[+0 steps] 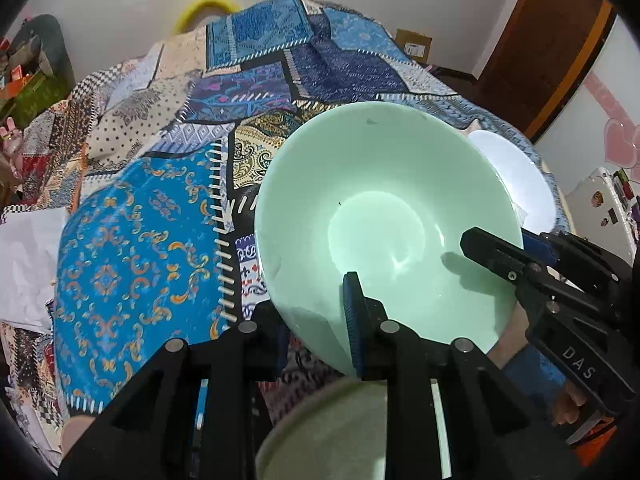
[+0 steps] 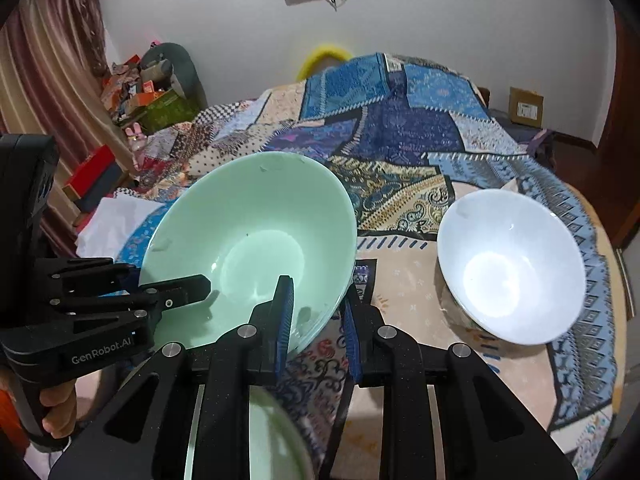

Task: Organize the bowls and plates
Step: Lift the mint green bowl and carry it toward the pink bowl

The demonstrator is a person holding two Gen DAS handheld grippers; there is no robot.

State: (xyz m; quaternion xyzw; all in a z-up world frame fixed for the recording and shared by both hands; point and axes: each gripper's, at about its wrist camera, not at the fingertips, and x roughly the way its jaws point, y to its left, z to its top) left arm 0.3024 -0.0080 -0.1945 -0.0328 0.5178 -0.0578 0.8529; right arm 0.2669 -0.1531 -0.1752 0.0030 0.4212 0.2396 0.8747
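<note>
Green bowl (image 1: 372, 208) is pinched at 2 spots on its near rim. Left gripper (image 1: 320, 320): jaws closed on the bowl wall, 1 blue pad inside the bowl, the other outside and mostly hidden behind the wall. Right gripper (image 2: 318, 320): jaws also clamped on the rim, 1 pad inside, 1 outside. From the left wrist view the right gripper (image 1: 492, 248) comes in over the bowl's right rim, inner finger lying across the inside. From the right wrist view the left gripper (image 2: 176, 292) comes in from the left the same way.

Bowl (image 2: 248, 248) is tilted, mouth facing up and toward the cameras, far rim higher than the gripped near rim. It's round, so no long axis. Can't tell whether its base touches the cloth.

White bowl (image 2: 510, 264) sits to the right, apart from the green one, also tipped toward the camera. Pale green dish rim (image 1: 328, 432) shows at the bottom edge under the left gripper, blurred.

Counter is round, covered with a patchwork cloth (image 1: 132, 240), blue, cream and black patches. Room: white wall, yellow ring (image 2: 326, 56) behind the far edge, pink curtain (image 2: 44, 80) at left, cardboard box (image 2: 526, 106) by the wall, wooden door frame (image 1: 548, 48) at right. A hand (image 2: 56, 408) holds the left gripper's handle.
</note>
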